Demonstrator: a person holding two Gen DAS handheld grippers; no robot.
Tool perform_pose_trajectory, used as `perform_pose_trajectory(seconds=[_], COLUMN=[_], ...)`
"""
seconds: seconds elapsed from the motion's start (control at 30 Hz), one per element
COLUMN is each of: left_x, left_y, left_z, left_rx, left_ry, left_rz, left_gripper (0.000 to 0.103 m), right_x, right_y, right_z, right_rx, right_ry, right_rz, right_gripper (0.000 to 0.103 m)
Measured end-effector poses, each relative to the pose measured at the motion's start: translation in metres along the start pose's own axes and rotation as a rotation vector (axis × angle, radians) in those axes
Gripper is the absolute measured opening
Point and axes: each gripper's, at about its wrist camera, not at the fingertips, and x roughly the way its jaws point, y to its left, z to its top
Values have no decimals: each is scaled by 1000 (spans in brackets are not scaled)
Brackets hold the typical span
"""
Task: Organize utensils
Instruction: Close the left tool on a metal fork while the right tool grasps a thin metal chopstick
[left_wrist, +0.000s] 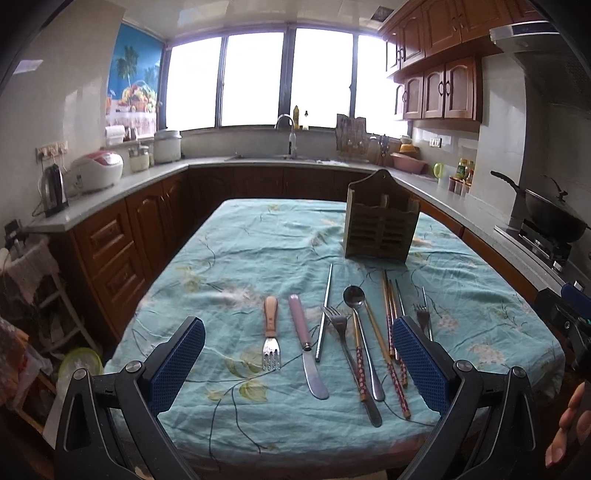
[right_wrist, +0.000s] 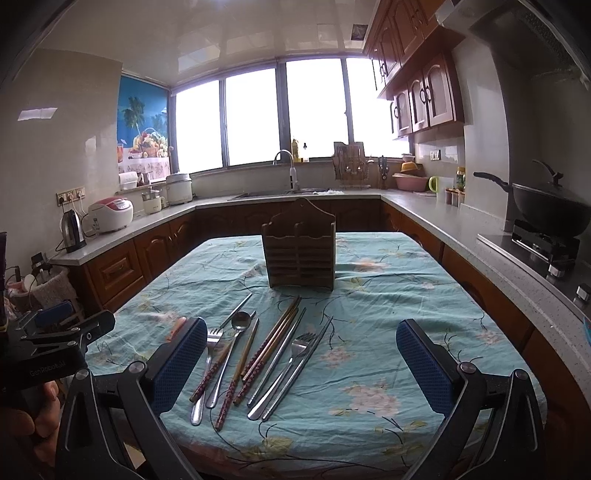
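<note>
Kitchen table under a teal flowered cloth (left_wrist: 236, 258), seen from both tongs at the near edge.

Left tongs (left_wrist: 298, 363): wide open, holding nothing, touching nothing, raised above the cloth. Right tongs (right_wrist: 301, 363): likewise wide open and empty.

Straight ahead of both tongs, a row of loose utensils flat on the cloth, long axes running roughly away from the tongs toward the far end. Ahead of the left tongs, between the blue pads: a wooden-handled fork (left_wrist: 270, 332) with tines pointing back toward the tongs, a butter knife (left_wrist: 306, 347) just right of it, then a steel chopstick (left_wrist: 324, 314), a steel fork (left_wrist: 349, 365), a spoon (left_wrist: 360, 328) and patterned chopsticks (left_wrist: 395, 347), some crossing or touching. Ahead of the right tongs: a second steel fork (right_wrist: 291, 365) beside steel chopsticks (right_wrist: 295, 373), slanting up to the right.

Beyond the row, well apart from it, a wooden holder (right_wrist: 299, 251) standing upright with slots open at the top; nearer the right tongs' centre line, off to the right for the left tongs.

Probable next move: closing on one handle across its long axis. Wooden-handled fork nearest the left tongs; far-right fork nearest the right.
</note>
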Motion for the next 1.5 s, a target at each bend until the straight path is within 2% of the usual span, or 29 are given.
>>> perform_pose_trajectory(seconds=[0.2,0.43,0.5,0.53,0.63,0.7,0.77,0.9,1.07,1.2,1.27,1.37,1.43,1.5], left_x=[24,62,74,80,106,118,127,150,190,214,218,224,225,226], left_y=[-1,-4,-3,-3,-2,1,2,0,-8,-8,-10,-12,-13,-16], left_z=[13,27,31,32,38,41,43,46,40,38,40,41,40,38], left_rx=[9,15,12,7,-18,-16,-19,-17,-2,-43,-37,-35,-34,-21], left_ry=[75,173,201,218,294,321,343,378,432,483,476,478,483,481], left_rz=[-33,-110,-125,-145,-209,-212,-218,-227,-210,-230,-221,-227,-241,-246], left_gripper=[101,84,83,81,72,68,66,61,54,38,34,20,14,9], right_x=[22,53,66,72,98,119,139,175,214,242,253,260,264,265], right_y=[-8,-27,-32,-34,-40,-45,-50,-59,-61,-63,-63,-56,-52,-48], right_z=[1,0,-1,-1,-2,-4,-6,-9,-7,-12,-16,-17,-17,-17], right_rx=[27,77,88,94,119,144,174,224,231,228,216,162,125,89], right_ry=[46,124,155,169,227,274,322,395,452,513,543,547,544,542], right_rz=[23,39,38,39,45,48,57,67,52,40,29,0,-20,-51], right_gripper=[103,99,90,88,72,60,53,47,47,45,45,43,37,13])
